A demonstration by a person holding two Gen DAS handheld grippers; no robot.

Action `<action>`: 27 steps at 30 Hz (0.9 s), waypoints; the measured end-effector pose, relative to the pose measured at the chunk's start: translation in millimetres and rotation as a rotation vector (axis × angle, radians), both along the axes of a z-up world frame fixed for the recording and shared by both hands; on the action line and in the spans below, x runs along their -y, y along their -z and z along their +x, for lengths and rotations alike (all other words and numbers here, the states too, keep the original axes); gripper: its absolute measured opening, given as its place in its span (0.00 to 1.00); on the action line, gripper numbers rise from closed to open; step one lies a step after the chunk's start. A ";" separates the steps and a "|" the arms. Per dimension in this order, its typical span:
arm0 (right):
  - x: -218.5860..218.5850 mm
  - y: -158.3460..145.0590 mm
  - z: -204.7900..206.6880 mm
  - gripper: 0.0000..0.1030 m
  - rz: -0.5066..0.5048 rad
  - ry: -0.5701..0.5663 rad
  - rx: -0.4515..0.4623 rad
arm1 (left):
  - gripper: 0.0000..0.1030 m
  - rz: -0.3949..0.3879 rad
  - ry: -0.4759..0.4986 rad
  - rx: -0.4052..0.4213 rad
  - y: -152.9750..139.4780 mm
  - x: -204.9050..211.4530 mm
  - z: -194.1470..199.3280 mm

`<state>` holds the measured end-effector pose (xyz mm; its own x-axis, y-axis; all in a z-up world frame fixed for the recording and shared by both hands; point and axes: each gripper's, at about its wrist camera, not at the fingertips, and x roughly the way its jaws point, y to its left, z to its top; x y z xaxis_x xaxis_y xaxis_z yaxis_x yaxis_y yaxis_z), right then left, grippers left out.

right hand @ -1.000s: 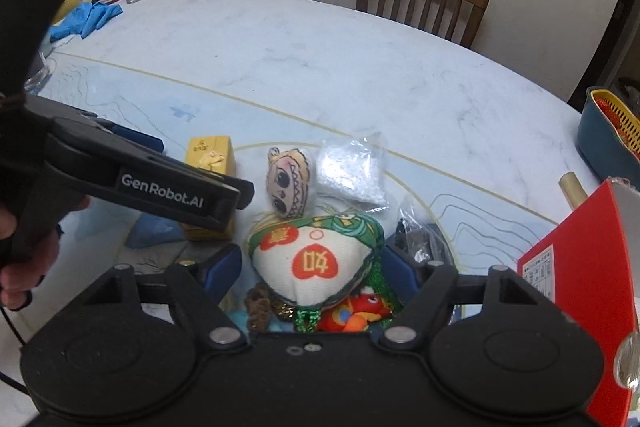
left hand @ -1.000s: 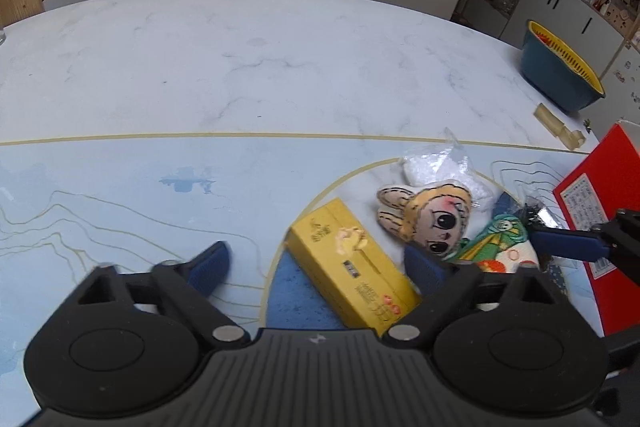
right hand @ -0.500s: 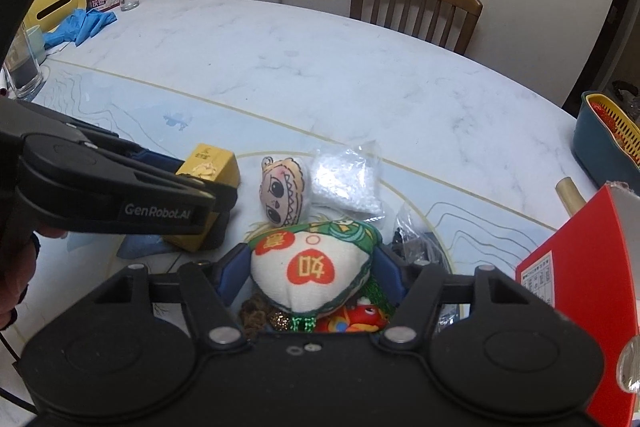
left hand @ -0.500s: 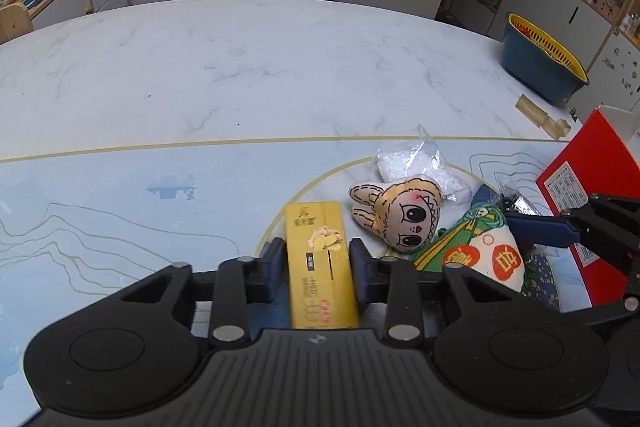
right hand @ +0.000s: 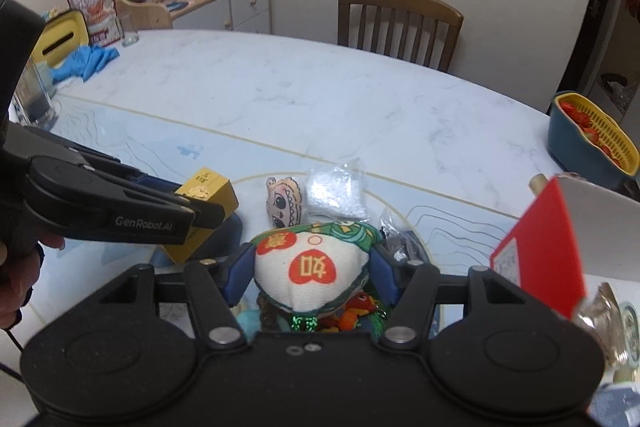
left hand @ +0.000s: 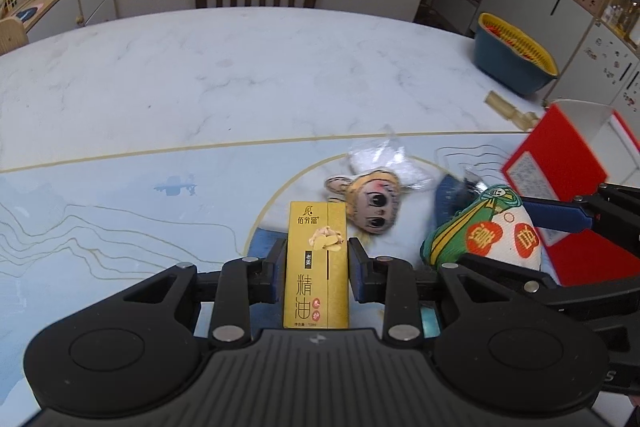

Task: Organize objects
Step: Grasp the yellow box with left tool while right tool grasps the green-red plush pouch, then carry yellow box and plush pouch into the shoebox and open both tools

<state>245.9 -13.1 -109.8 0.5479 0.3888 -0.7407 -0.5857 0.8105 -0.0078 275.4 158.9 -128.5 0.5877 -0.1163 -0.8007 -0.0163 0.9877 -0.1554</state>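
The left tool [left hand: 318,267] pinches a yellow box [left hand: 317,263] between its blue pads, the box standing lengthwise between them above the blue mat on the table [left hand: 240,75]. The right tool [right hand: 310,273] has a stuffed pouch [right hand: 310,267] with red hearts between its fingers, pads pressing its sides and the jaws closing in on it. In the right wrist view, a doll-face toy [right hand: 286,201] lies at 12 o'clock from the pouch, a clear bag of white bits [right hand: 336,189] touching it at its 3 o'clock. A red box [right hand: 544,251] stands open at 3 o'clock; a blue basket [right hand: 588,139] sits at 2 o'clock near the table edge.
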 end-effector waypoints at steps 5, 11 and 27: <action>19.2 -24.5 -11.2 0.58 0.047 0.029 0.001 | 0.29 -0.011 0.036 0.014 -24.9 9.7 -13.9; 39.5 -59.9 -25.1 0.58 0.091 0.036 0.041 | 0.29 -0.010 0.073 0.031 -54.4 24.7 -27.0; 123.0 -119.8 -29.6 0.58 0.142 0.090 0.080 | 0.29 0.033 0.217 0.105 -120.4 104.2 -34.9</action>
